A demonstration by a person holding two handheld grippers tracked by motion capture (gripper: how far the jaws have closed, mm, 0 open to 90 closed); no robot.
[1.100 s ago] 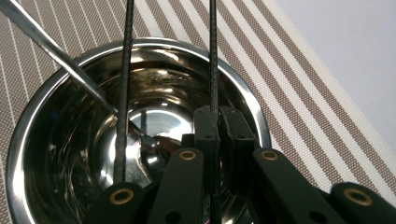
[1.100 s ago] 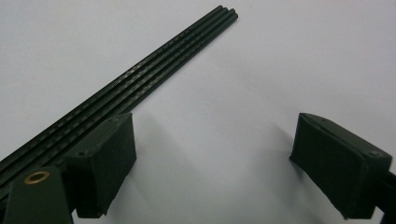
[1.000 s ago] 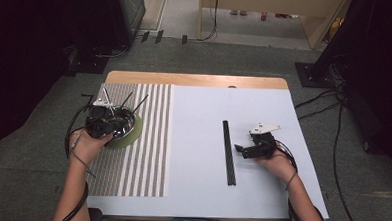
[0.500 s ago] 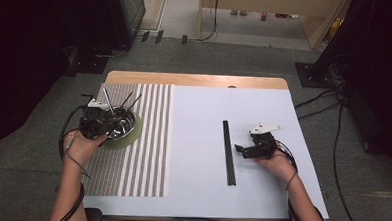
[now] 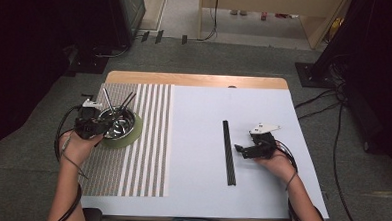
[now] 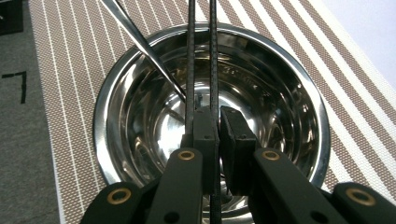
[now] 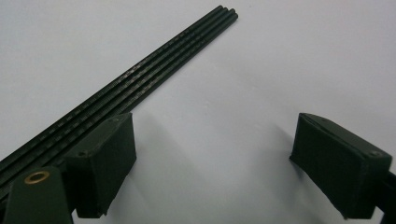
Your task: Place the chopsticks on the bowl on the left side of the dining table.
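My left gripper (image 5: 94, 126) sits over the steel bowl (image 5: 118, 123), at the bowl's 9 o'clock rim in the high view. In the left gripper view its jaws are pinched on two thin black rods (image 6: 201, 51) that run straight up toward 12 o'clock across the bowl; a silver rod (image 6: 142, 44) leans in from 11 o'clock. The bowl rests on a green pad (image 5: 133, 136) on the striped mat (image 5: 137, 158).

My right gripper (image 5: 247, 149) rests on the white table (image 5: 195, 190), jaws spread wide and holding nothing. The bundle of black rods (image 5: 228, 152) lies flat just off its 9 o'clock side; in the right gripper view the bundle passes right beside the left-hand jaw, outside the gap.
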